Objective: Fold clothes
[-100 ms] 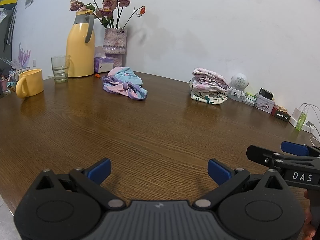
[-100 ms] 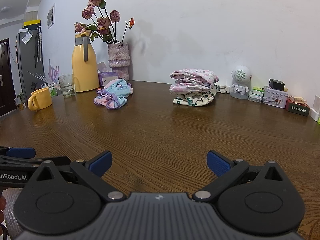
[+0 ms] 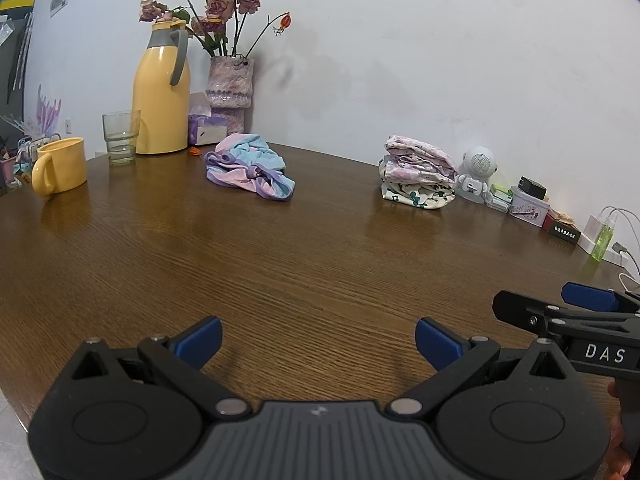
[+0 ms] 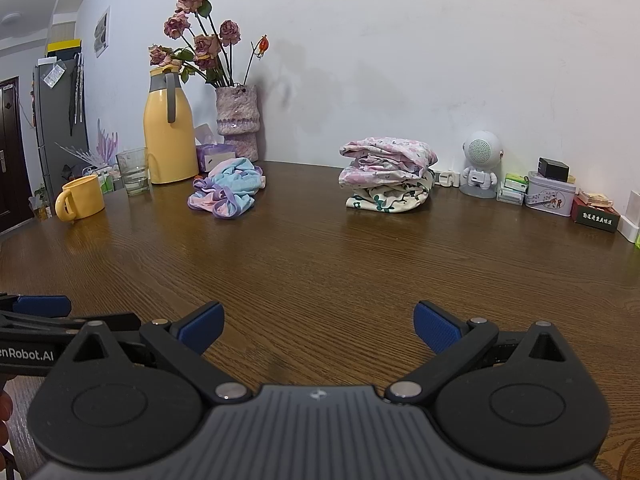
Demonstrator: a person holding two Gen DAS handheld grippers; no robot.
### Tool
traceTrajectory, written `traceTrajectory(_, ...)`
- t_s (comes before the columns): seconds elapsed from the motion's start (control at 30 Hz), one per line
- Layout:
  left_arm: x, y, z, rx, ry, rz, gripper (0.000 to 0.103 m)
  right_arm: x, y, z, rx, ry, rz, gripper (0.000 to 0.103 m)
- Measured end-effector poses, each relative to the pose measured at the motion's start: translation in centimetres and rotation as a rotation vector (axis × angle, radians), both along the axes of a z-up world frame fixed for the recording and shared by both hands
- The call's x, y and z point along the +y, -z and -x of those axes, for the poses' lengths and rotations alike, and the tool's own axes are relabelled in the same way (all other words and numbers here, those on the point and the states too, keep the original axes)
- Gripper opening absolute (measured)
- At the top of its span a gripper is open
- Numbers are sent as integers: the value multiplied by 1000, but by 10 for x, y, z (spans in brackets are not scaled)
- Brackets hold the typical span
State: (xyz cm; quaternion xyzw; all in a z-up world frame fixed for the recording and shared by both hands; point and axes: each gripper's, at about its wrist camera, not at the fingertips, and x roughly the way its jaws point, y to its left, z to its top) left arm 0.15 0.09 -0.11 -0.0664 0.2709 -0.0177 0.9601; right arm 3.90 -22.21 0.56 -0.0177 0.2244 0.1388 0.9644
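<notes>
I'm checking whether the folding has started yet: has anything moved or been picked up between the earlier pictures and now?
Nothing visibly changed. The left gripper and right gripper hang open and empty over the table, as before. The crumpled pink and blue garment lies untouched near the yellow jug, and the folded stack sits as it was.

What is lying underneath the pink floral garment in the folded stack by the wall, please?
Under the pink floral garment lies a cream cloth with green leaf print, resting on the table. Only its front edge shows; the rest is covered.
</notes>
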Motion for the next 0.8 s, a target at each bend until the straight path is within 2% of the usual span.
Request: traceTrajectory(0.8, 1, 0, -3, 0, 3, 6, 103, -1, 0, -2, 8, -2, 2, 103)
